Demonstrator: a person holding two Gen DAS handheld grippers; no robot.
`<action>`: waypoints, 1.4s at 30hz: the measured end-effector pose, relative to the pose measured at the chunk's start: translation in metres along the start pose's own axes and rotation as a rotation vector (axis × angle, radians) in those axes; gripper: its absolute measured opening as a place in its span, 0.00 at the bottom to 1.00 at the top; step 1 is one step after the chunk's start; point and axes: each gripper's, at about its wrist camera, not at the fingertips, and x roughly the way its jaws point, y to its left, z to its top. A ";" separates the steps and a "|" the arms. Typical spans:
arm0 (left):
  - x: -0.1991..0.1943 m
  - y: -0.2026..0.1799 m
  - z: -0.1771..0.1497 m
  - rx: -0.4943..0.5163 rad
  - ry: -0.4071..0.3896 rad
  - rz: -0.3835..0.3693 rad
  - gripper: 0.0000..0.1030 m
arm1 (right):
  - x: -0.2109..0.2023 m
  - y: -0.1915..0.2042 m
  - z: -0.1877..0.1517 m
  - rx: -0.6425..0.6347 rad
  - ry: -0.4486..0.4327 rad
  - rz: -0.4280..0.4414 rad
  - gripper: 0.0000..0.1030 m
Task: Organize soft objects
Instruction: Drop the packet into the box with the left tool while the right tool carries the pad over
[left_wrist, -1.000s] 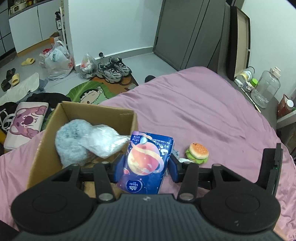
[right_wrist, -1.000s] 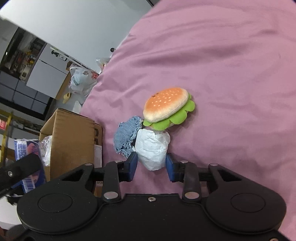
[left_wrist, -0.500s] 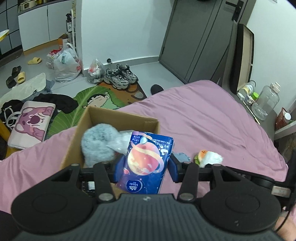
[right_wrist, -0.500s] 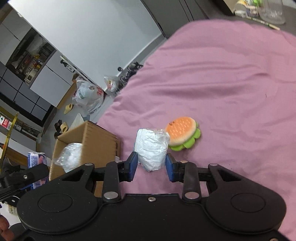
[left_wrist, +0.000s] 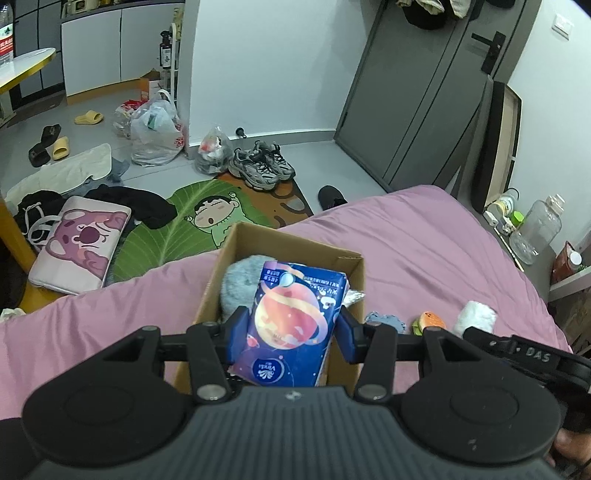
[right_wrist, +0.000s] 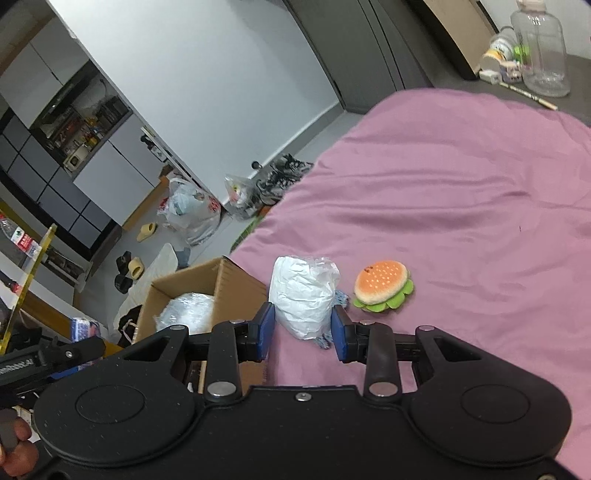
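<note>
While left tool grips tissue pack, right tool grips white bundle above pink bedsheet; floor cluttered.

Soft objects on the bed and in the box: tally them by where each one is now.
In the cardboard box: 2, grey fluffy toy and clear plastic bag
Held in grippers: 2, tissue pack and white bundle
Lying on the bed: 2, burger plush and denim piece
Total: 6

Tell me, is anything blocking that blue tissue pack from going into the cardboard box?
Nothing visible does. The left gripper holds the tissue pack right over the open box. A grey fluffy thing and a clear bag already lie inside, but there looks to be room.
</note>
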 end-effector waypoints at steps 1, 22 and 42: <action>-0.001 0.003 0.000 -0.003 -0.002 -0.001 0.47 | -0.002 0.002 0.001 -0.004 -0.008 0.002 0.31; 0.003 0.058 -0.002 -0.081 0.024 -0.059 0.47 | -0.010 0.054 -0.001 -0.092 -0.055 0.020 0.32; 0.053 0.066 -0.004 -0.098 0.156 -0.113 0.49 | 0.023 0.103 -0.015 -0.201 0.031 0.050 0.32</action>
